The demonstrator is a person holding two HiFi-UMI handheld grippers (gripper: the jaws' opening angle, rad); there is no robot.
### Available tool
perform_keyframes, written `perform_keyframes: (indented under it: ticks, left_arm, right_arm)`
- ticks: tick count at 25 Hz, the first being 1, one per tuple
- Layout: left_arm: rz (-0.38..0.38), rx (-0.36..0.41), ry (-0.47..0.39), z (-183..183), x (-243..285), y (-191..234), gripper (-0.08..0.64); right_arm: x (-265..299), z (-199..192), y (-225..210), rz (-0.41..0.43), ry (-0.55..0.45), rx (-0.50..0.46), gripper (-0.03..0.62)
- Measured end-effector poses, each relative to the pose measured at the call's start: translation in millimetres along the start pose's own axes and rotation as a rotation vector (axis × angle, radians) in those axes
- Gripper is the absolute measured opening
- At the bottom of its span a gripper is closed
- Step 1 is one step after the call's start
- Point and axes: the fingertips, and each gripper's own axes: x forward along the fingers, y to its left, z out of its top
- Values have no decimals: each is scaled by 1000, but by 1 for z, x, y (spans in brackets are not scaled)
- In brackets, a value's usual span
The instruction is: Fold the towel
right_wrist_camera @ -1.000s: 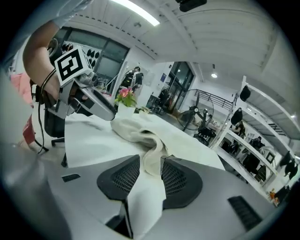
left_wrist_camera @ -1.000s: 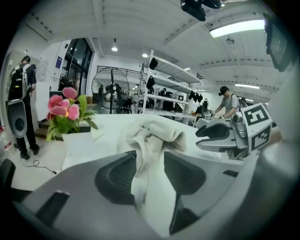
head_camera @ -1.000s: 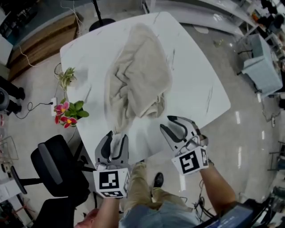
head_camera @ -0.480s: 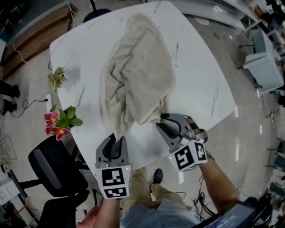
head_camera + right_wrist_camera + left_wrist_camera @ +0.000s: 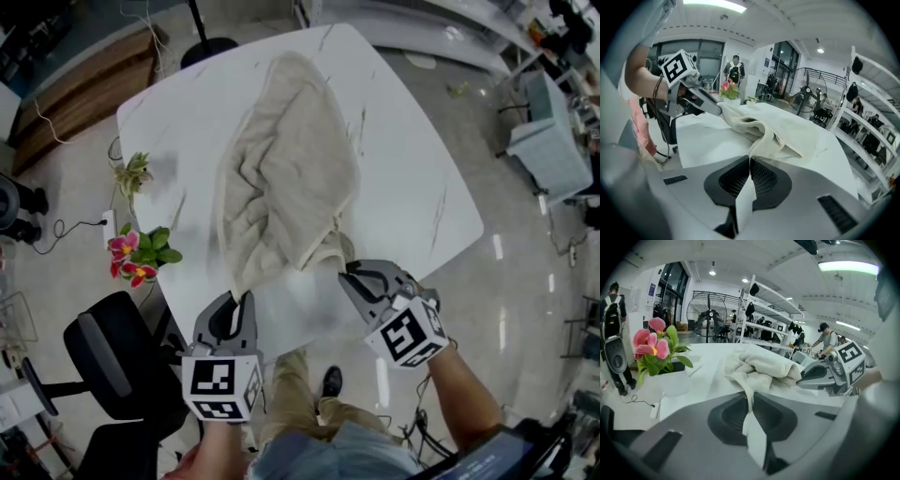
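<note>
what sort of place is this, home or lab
Probably a lab or workshop hall: tall shelving racks, a big floor fan, and a white table on a glossy floor.

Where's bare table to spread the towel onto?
The widest patch is right of the towel, out to the table's right corner. A narrower strip runs left of the towel, toward the flowers at that edge. The middle is crowded: the crumpled towel covers it lengthwise.

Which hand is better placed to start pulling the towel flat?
Left, probably. The left gripper and right gripper have both just closed on towel corners, but the left's is already drawn clear of the bunch.
</note>
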Motion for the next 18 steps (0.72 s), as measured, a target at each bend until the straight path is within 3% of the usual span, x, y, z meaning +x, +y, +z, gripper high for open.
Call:
perform_keyframes:
  ticks: [9, 18]
  left_arm:
    - [15, 14, -65, 24, -69, -7, 32]
    - [31, -61, -1, -9, -125, -5, 32]
  right_arm:
    - [-78, 6, 31, 135, -106, 209, 23]
    - [-116, -24, 95, 257, -144, 434, 23]
